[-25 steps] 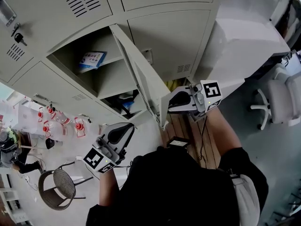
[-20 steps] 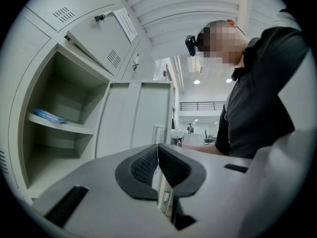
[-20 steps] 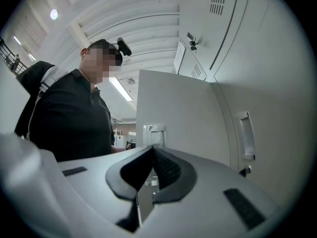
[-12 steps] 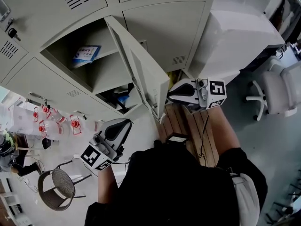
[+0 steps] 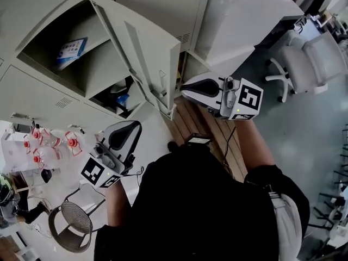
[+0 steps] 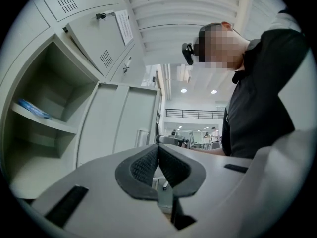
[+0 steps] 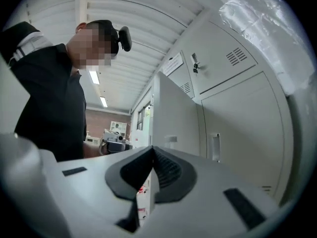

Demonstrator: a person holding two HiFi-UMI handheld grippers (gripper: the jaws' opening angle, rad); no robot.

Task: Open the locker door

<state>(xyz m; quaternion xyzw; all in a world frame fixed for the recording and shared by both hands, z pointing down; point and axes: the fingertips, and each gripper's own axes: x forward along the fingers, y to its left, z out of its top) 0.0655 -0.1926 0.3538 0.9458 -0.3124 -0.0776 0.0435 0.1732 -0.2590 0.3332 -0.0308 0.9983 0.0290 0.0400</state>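
Head view: the locker door stands swung well out from its compartment, so the opening looks all but done. What is left, I judge, is a small push wider or simply backing off. The right gripper sits just right of the door's free edge. The left gripper is nearer and well apart from the door.

Left gripper view: the jaws are together and empty, with the door far beyond them.

Right gripper view: the jaws are together on nothing. The door rises just past their tips, and I cannot tell whether they touch it.
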